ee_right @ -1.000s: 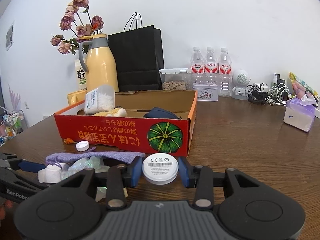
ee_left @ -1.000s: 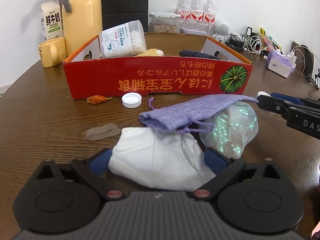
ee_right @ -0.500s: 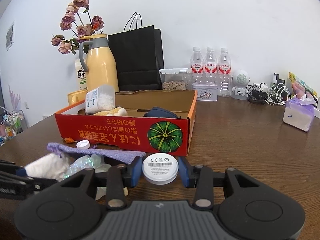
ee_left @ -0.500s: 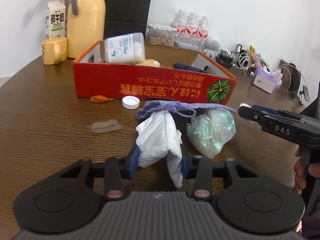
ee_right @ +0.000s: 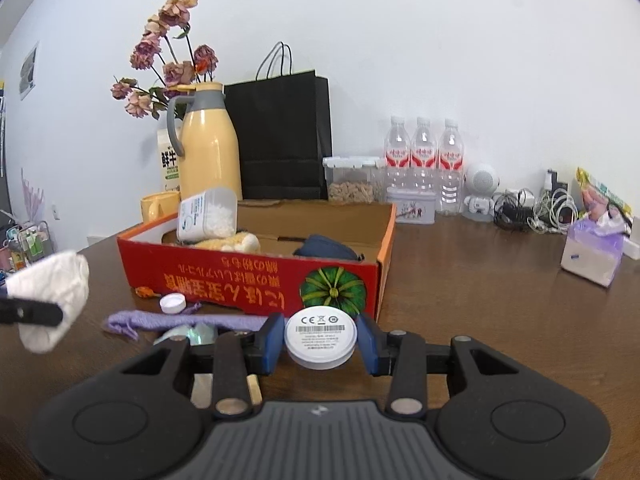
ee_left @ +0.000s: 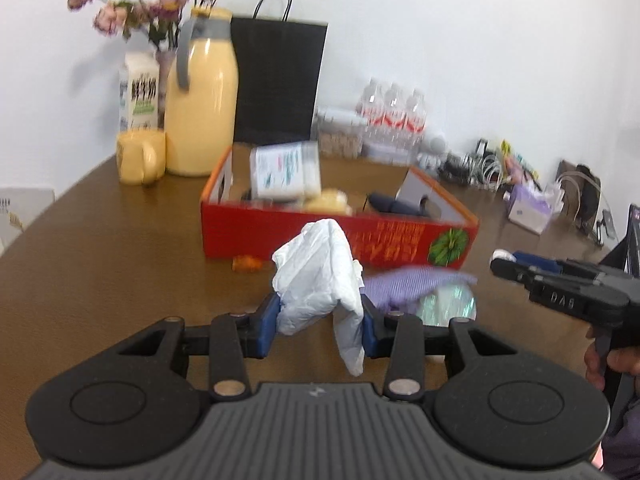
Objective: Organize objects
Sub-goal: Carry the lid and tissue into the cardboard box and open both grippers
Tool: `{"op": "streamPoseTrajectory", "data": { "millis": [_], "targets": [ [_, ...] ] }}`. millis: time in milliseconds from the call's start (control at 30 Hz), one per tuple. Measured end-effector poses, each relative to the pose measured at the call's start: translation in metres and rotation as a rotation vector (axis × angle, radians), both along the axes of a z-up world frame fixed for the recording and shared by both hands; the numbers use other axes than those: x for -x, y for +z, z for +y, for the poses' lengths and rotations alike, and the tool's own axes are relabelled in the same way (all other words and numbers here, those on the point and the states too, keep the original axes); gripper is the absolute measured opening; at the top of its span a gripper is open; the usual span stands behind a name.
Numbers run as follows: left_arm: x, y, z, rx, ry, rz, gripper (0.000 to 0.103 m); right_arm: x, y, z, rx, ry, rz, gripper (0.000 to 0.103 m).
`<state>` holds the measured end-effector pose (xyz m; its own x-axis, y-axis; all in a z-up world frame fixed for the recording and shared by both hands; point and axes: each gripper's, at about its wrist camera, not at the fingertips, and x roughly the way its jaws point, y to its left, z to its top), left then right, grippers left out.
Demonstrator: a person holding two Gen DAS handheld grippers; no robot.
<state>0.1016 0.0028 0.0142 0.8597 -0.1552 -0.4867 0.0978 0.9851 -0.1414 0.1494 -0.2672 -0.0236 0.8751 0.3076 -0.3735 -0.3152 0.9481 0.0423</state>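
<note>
- Left gripper (ee_left: 320,322): jaws closed on a crumpled white bag (ee_left: 320,280). The jaws have just been closing, with the bag between them. The bag is clear of the table (ee_left: 100,280); one fold hangs below the right jaw.
- Right gripper (ee_right: 321,344): jaws partly open and clamped on a white disc (ee_right: 321,338), label side facing the camera. The disc sits just in front of the red box (ee_right: 248,276).
- Red box: open-topped, on the table. It holds a clear tub (ee_right: 206,218) tilted on its side, a yellowish item (ee_right: 236,243) and a dark blue pouch (ee_right: 326,248).
- On the table in front of the box: a purple pouch (ee_right: 180,322), a shiny wrapper (ee_right: 188,336) partly under it, a white cap (ee_right: 173,303) and a small orange item (ee_right: 145,292), possibly a dried petal.
- Behind the box: a yellow jug (ee_right: 208,148), a yellow mug (ee_left: 140,156), a black bag (ee_right: 284,140) and three bottles (ee_right: 422,156).
</note>
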Motion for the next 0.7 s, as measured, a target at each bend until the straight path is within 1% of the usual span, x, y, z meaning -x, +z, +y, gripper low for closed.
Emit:
{"op": "streamPoseTrajectory", "data": {
  "millis": [167, 367, 467, 533, 700],
  "targets": [
    [-0.024, 0.02, -0.013, 0.0, -0.019, -0.069, 0.042, -0.011, 0.016, 0.008, 0.008, 0.009, -0.043, 0.038],
    [-0.073, 0.032, -0.035, 0.008, -0.038, -0.12, 0.042, -0.04, 0.042, 0.028, 0.022, 0.021, -0.099, 0.038],
    [-0.105, 0.033, -0.044, 0.013, -0.031, -0.119, 0.042, -0.065, 0.049, 0.04, 0.025, 0.013, -0.102, 0.038],
    [-0.126, 0.029, -0.047, 0.017, -0.021, -0.103, 0.042, -0.083, 0.05, 0.048, 0.028, 0.007, -0.092, 0.038],
    [-0.175, 0.015, -0.048, 0.021, 0.006, -0.056, 0.042, -0.131, 0.043, 0.061, 0.054, -0.016, -0.052, 0.038]
  ]
}}
